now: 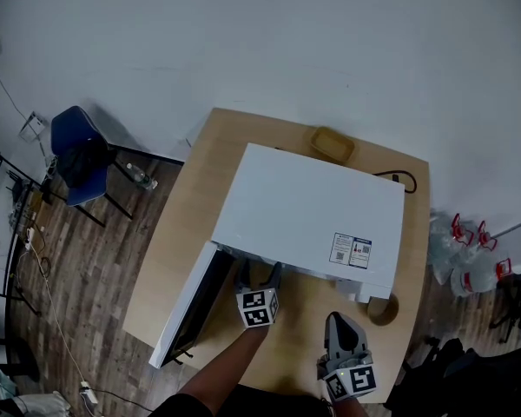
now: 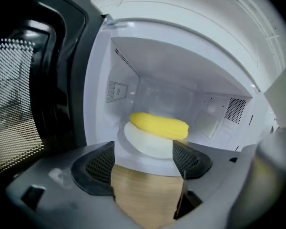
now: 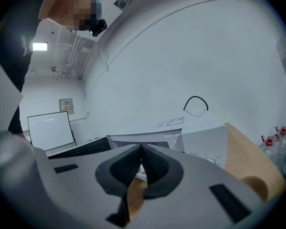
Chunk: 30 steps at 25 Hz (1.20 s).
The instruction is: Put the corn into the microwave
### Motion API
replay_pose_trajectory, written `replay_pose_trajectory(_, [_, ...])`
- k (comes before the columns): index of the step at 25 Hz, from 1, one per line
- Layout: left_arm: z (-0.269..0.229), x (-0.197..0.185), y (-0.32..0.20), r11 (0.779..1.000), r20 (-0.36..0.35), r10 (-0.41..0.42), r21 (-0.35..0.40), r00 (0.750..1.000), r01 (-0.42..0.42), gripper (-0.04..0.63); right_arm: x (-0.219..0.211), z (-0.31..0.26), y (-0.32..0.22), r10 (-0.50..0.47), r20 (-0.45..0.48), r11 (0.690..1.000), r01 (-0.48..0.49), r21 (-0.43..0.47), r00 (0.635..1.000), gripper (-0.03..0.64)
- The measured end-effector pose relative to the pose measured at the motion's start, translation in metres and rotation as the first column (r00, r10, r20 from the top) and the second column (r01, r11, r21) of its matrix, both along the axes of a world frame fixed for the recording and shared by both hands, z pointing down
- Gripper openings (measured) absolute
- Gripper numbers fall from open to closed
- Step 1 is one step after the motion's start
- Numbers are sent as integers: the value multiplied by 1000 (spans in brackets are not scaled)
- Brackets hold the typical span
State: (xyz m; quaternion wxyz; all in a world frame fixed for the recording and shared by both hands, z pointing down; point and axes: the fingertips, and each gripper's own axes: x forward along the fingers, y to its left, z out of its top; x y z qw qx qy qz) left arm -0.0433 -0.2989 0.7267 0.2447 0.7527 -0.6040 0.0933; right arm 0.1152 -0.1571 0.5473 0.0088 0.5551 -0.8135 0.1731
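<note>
The corn (image 2: pixel 159 124) lies on a white plate (image 2: pixel 145 144) inside the microwave (image 1: pixel 313 207), whose door (image 1: pixel 187 307) stands open to the left. My left hand-held gripper (image 2: pixel 144 160) is spread and empty at the cavity's mouth, above the bench (image 1: pixel 178 241). My right hand-held gripper (image 3: pixel 141 163) is pressed together on nothing, near the microwave's front right corner.

A pale wooden tabletop (image 1: pixel 169 268) stands against a white wall (image 1: pixel 330 42); a shallow yellowish tray (image 1: pixel 332 144) lies at its back edge, a black cable (image 1: pixel 403 175) loops near the back right corner, a round brown disc (image 1: pixel 383 309) sits front right. On the plank floor (image 1: pixel 78 268), a blue chair (image 1: pixel 74 150) stands left; red-handled clear bottles (image 1: pixel 469 259) cluster right.
</note>
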Motion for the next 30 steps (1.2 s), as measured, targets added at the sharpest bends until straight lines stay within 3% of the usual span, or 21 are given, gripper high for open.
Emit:
replay_pose_trajectory(4, [-17, -9, 32, 1000, -17, -6, 1, 1000, 6, 345, 1, -5, 20, 0, -27, 1000, 0, 15, 1000, 58])
replay_pose_trajectory(8, [-38, -13, 74, 999, -42, 43, 8, 998, -43, 345, -2, -17, 47, 7, -49, 999, -5, 36, 999, 58])
replay_pose_trajectory(18, [-128, -35, 214, 991, -242, 120, 84, 963, -102, 345, -33, -45, 140, 9, -88, 998, -3, 67, 996, 58])
replay_pose_trajectory(24, [-180, -39, 296, 977, -359, 189, 163, 914, -138, 342, -40, -57, 198, 35, -121, 997, -26, 77, 992, 58])
replay_pose_trajectory(30, [-220, -46, 355, 962, -492, 247, 230, 835, -149, 336, -48, -69, 233, 14, -132, 998, -6, 60, 991, 58])
